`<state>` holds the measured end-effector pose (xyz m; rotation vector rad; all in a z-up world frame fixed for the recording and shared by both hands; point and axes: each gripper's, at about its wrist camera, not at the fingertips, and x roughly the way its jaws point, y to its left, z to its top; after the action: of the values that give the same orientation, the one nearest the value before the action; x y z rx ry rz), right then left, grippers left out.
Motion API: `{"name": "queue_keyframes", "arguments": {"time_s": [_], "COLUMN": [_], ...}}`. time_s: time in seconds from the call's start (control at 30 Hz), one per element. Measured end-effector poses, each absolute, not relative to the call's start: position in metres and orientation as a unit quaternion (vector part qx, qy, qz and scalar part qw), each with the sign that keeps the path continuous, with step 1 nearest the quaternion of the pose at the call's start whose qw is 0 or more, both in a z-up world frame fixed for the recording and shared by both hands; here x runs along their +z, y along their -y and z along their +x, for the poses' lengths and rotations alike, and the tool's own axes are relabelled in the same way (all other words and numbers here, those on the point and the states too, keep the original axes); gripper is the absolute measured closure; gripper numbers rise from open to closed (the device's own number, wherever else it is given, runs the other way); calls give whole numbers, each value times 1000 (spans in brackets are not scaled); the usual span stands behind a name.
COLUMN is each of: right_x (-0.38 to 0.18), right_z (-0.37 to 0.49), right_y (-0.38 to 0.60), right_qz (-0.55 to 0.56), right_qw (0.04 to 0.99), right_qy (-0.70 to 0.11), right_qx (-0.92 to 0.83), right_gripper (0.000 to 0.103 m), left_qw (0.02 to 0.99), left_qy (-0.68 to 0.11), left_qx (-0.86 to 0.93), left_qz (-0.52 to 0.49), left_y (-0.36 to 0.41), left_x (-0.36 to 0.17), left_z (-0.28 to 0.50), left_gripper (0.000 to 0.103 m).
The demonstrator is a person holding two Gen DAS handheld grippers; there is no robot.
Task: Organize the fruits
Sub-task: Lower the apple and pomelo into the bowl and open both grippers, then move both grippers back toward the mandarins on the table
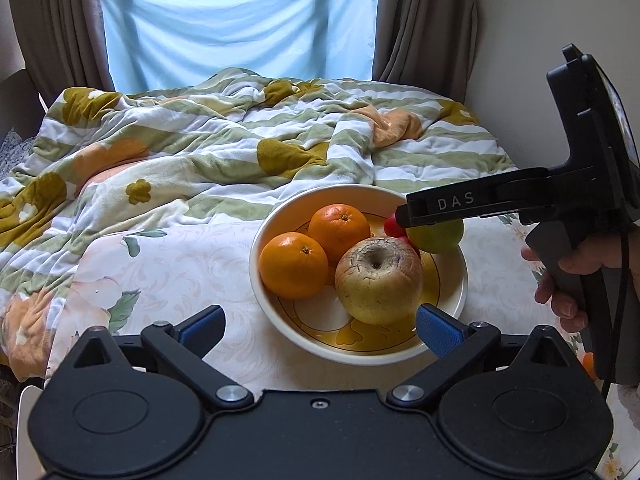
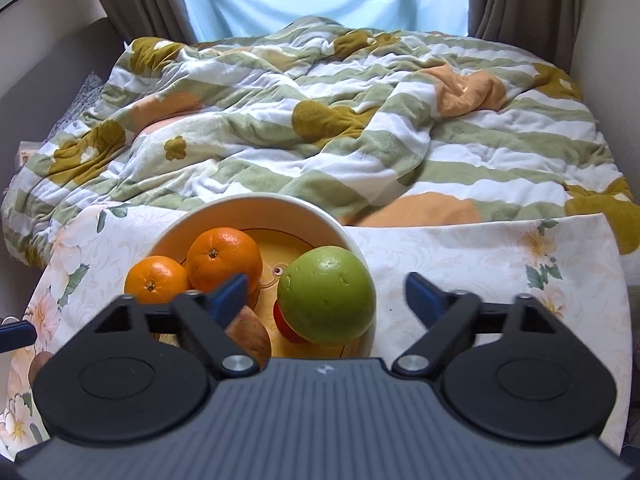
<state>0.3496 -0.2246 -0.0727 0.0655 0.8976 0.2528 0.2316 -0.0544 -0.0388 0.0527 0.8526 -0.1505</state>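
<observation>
Both grippers, left gripper [image 1: 320, 330] and right gripper [image 2: 326, 294], are wide apart by the bowl [image 1: 460, 280], so the green fruit [image 2: 326, 294] sits inside with 2 oranges [image 1: 294, 265]

Both grippers, left [image 1: 320, 330] and right [image 2: 326, 300], are matte black with blue finger pads [image 1: 438, 330], round silver pivot screws and disc-shaped housings, the right one lettered "DAS" and ribbed grey on top, trailing what looks like a black cable past a bare-skinned hand [image 1: 576, 276].
</observation>
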Motion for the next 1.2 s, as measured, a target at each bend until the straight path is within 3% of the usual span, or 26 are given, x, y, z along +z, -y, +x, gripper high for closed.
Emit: {"name": "queue_keyframes", "arguments": {"time_s": [0.5,1.2], "right_x": [-41,31], "right_z": [314,170], "right_y": [234,275], "right_qz": [20,11], "right_qw": [902,932], "right_qy": [-416,-344], "right_qx": [115,112], "right_gripper": [0,0], "left_qw": [923,945], "left_qy": [-379,-322], "left_qx": [-56,-45], "left_qz": [28,32], "left_y": [57,69], "left_x": [-15,21], "left_z": [190,76], "left_gripper": [0,0]}}
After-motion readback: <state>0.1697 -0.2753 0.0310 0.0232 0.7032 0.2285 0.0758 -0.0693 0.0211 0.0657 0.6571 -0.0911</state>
